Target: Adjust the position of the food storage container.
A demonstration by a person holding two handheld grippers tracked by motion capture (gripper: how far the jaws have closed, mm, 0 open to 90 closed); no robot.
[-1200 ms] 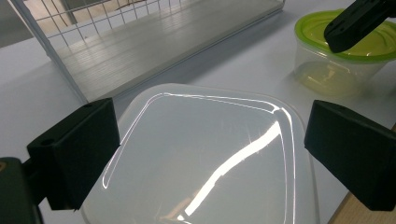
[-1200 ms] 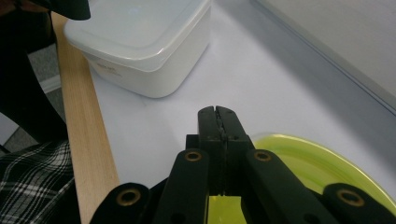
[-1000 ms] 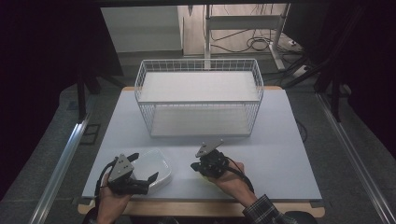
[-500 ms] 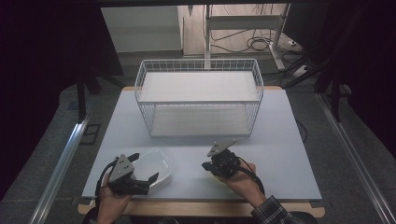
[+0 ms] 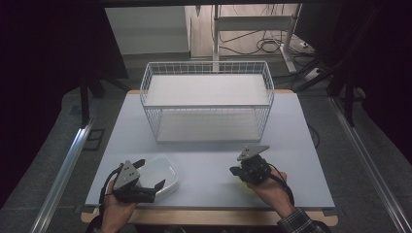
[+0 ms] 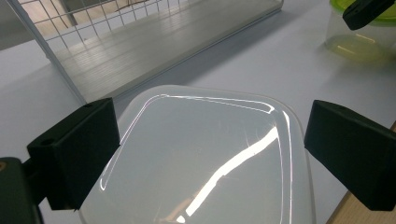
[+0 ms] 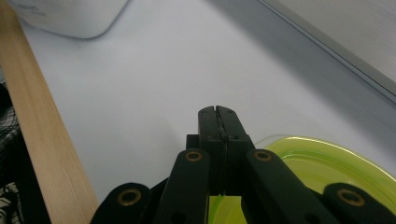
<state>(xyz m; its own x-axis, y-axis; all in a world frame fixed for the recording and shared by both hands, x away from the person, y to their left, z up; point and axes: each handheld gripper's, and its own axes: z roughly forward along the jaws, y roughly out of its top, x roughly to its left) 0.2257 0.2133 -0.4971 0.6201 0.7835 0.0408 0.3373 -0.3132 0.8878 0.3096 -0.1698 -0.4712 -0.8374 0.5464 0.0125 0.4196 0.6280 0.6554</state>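
A translucent white container (image 5: 164, 167) (image 6: 201, 154) lies on the pale table (image 5: 296, 131) at the front left. My left gripper (image 5: 151, 173) (image 6: 212, 154) is open, one jaw on either side of it, and neither pad touches it. A clear round container with a green lid (image 6: 359, 37) (image 7: 322, 163) sits under my right gripper (image 5: 234, 171) (image 7: 218, 114) at the front right. That gripper's jaws are pressed together, with the lid's rim running in between them. In the high view, the hand and gripper hide the green container.
A white wire basket (image 5: 206, 104) (image 6: 93, 46) with a flat floor stands at the middle back of the table. A wooden strip (image 7: 42, 140) runs along the table's near edge. Dark floor and metal rails lie to both sides.
My right gripper has slid to the right along the front of the table, staying shut. The left gripper and the white container have not moved.
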